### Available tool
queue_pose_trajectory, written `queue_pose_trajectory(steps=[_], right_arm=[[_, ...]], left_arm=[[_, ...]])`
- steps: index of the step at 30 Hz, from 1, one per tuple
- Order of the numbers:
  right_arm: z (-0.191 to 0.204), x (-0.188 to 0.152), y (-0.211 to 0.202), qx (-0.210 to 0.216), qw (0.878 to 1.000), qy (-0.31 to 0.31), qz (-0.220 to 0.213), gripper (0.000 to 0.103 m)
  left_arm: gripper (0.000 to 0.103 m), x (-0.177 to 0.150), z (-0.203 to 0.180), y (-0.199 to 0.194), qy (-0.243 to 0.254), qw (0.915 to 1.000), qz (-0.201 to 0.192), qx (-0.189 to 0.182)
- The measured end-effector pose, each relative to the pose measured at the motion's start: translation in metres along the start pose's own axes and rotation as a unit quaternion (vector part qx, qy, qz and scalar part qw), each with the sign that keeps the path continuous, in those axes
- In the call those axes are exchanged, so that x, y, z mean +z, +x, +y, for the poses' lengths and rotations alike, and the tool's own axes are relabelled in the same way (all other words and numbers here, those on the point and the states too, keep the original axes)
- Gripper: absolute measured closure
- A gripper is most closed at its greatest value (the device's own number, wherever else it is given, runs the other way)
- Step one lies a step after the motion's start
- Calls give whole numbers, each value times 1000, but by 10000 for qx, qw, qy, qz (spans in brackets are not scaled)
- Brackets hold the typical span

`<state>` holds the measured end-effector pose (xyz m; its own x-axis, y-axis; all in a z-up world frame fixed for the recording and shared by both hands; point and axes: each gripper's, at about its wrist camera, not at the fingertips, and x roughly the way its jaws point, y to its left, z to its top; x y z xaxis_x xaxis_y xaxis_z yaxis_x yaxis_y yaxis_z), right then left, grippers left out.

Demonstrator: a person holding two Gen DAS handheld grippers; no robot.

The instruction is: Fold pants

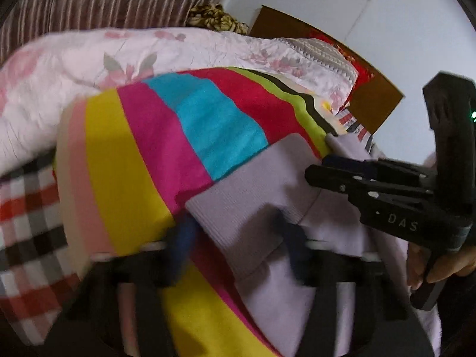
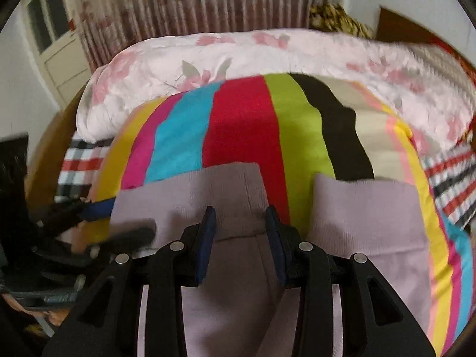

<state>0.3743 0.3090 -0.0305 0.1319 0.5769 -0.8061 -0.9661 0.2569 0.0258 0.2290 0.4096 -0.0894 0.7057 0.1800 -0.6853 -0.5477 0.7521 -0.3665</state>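
Pants (image 2: 226, 196), lilac knit: lying on the striped blanket (image 2: 241, 125) atop the bed, two ribbed ends toward the floral quilt (image 2: 238, 50). Right gripper (image 2: 241, 238): jaws apart over one ribbed end, cloth between but not visibly pinched; left gripper (image 1: 235, 238): blurred, jaws astride the other end's corner, grip uncertain. Handling judgement: pinch both corners squarely and lift them evenly, lest the fold skew.

Lilac pants (image 2: 208, 184) — rainbow-striped blanket (image 2: 244, 119), floral quilt (image 2: 238, 50).
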Motion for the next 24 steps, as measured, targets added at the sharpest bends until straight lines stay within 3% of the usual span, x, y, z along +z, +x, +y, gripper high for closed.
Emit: queue_pose_trajectory(steps=[1,2,5,7,9,10,11,12,13,14,15,17,19,20,24], right_arm=[[1,-1,-2,-146,9999,-43,-59,98],[2,1,-1,-69,9999,-24,-98,101],[0,10,-2,-185,9991,268,-275,101],[-10,17,-4,-71,9974,664,-254,100],[-19,11,-20,166,9957,879,-228,94],[-22,0,-40,179,9958,870,-227,89],[-23,-15,-62,75,9963,805,-279,64],[-21,-29,-81,-36,9965,745,-386,30],[-19,-53,-110,-228,9960,647,-571,20],[-15,-75,-132,-450,9954,567,-628,19],[-9,-105,-156,-796,9939,506,-572,24],[4,-147,-183,-1165,9908,553,-407,36],[31,-188,-208,-1382,9880,611,-317,38],[47,-203,-215,-1484,9870,551,-269,42],[95,-231,-211,-1936,9810,88,-6,57]], left_arm=[[94,-2,3,0,15,10000,27,-73],[97,-1,3,0,57,10000,1,-68],[98,5,0,-3,133,9998,-138,49],[98,10,4,2,-46,9999,-23,98],[83,13,10,5,-223,9995,156,178],[60,14,14,-3,-254,9985,32,484],[30,14,17,-12,-280,9962,-123,818],[21,13,22,-22,-302,9927,-329,1123],[18,12,28,-37,-325,9897,-575,1270],[17,11,30,-46,-352,9904,-641,1175],[17,10,34,-53,-422,9930,-621,916],[15,5,38,-64,-667,9964,-473,219],[14,-3,29,-70,-726,9963,-261,-374],[14,-11,15,-71,-630,9948,-37,-802],[13,-34,-40,-69,-117,9814,560,-1833]])
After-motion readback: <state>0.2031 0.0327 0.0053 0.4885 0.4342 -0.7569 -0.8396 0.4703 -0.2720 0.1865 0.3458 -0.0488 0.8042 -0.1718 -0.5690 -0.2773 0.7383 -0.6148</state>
